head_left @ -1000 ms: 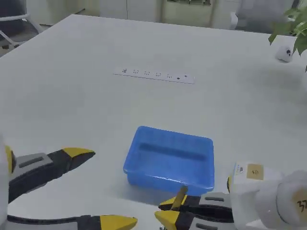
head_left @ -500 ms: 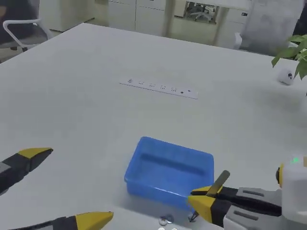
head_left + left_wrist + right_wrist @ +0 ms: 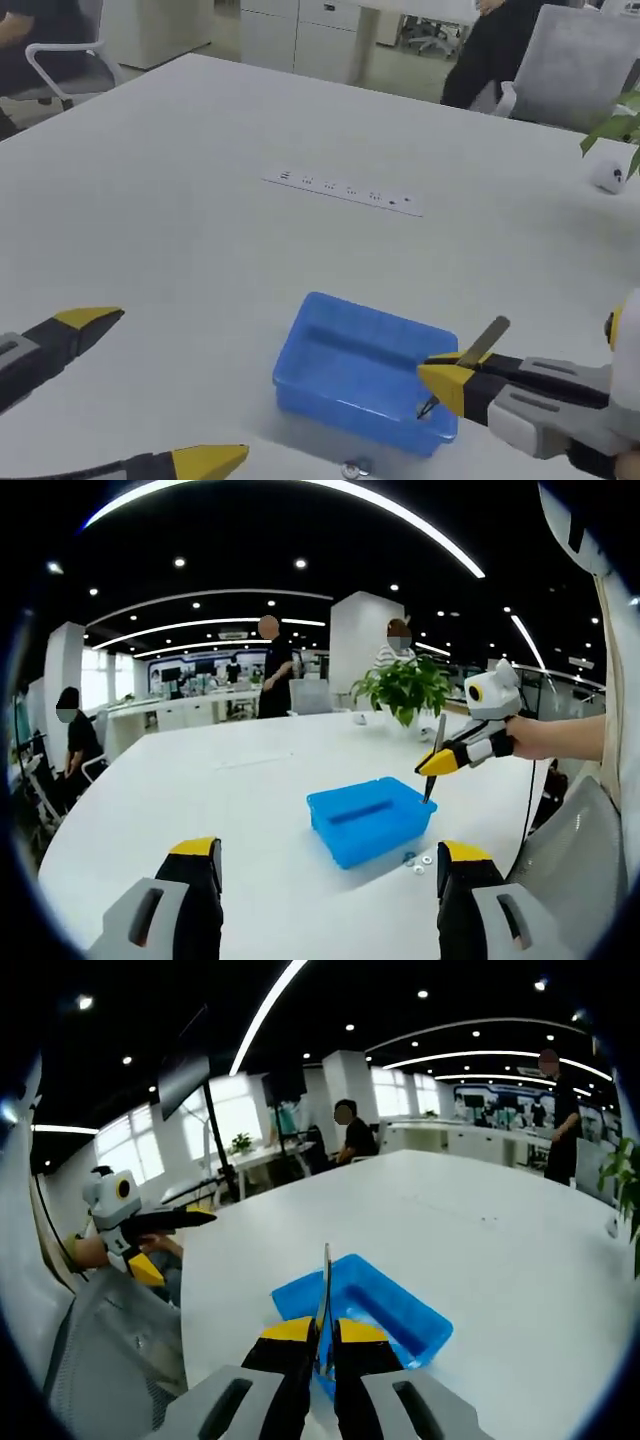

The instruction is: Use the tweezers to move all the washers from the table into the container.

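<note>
A blue rectangular container [image 3: 365,375] [image 3: 372,818] [image 3: 372,1312] sits on the white table. My right gripper [image 3: 450,382] [image 3: 323,1332] is shut on slim metal tweezers [image 3: 480,345] [image 3: 324,1290], whose dark tips [image 3: 427,408] hang over the container's near right corner. Whether the tips hold a washer is too small to tell. A few small washers [image 3: 352,468] [image 3: 420,860] lie on the table just in front of the container. My left gripper [image 3: 152,390] [image 3: 328,848] stands open to the left of the container, with nothing between its fingers.
A white power strip [image 3: 345,192] lies flat further back on the table [image 3: 180,200]. A small white object [image 3: 608,176] and a plant [image 3: 620,125] stand at the far right edge. Office chairs and people are beyond the table.
My right gripper has lifted the tweezers from near the washers up and right, over the container's near right corner. The left gripper has shifted left. The head camera has tilted.
</note>
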`<state>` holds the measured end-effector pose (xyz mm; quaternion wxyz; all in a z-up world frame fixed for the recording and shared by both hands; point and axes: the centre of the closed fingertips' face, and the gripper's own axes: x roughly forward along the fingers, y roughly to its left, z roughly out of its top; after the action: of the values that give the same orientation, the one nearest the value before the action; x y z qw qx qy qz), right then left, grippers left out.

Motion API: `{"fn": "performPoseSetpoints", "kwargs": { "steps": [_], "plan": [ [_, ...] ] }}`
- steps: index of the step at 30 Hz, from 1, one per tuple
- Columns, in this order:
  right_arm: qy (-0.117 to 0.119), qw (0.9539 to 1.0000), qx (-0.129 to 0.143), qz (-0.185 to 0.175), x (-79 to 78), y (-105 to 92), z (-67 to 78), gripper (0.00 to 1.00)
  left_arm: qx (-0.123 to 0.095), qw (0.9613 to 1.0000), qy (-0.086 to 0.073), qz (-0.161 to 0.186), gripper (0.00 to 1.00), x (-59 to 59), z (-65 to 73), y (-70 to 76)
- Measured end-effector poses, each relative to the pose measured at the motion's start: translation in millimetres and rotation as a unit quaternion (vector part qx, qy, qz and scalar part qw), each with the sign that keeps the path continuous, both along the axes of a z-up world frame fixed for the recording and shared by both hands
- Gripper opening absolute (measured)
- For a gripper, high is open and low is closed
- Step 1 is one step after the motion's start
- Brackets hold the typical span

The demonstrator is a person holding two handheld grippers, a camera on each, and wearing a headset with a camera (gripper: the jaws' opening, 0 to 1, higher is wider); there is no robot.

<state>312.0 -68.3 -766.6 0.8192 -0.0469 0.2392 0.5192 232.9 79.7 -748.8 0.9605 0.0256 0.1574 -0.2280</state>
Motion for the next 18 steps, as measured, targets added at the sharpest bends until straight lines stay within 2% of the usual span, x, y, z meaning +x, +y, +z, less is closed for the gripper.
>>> {"fn": "performPoseSetpoints", "kwargs": {
  "steps": [6,15,18],
  "plan": [
    [-0.001,0.9999,0.008,-0.008,15.1,3.9,-2.7,0.03,0.017,0.9998,0.004,-0.005,0.89,-2.9,-3.4,-2.9],
    [0.006,0.9999,-0.004,-0.009,31.0,5.3,-18.6,0.03,0.019,0.9998,0.008,-0.002,0.88,-3.1,-5.5,-0.7],
    [0.018,0.9997,-0.002,-0.019,36.4,1.8,-23.8,0.03,0.022,0.9997,0.009,-0.001,0.87,-2.9,-6.3,0.5]
  ]
}}
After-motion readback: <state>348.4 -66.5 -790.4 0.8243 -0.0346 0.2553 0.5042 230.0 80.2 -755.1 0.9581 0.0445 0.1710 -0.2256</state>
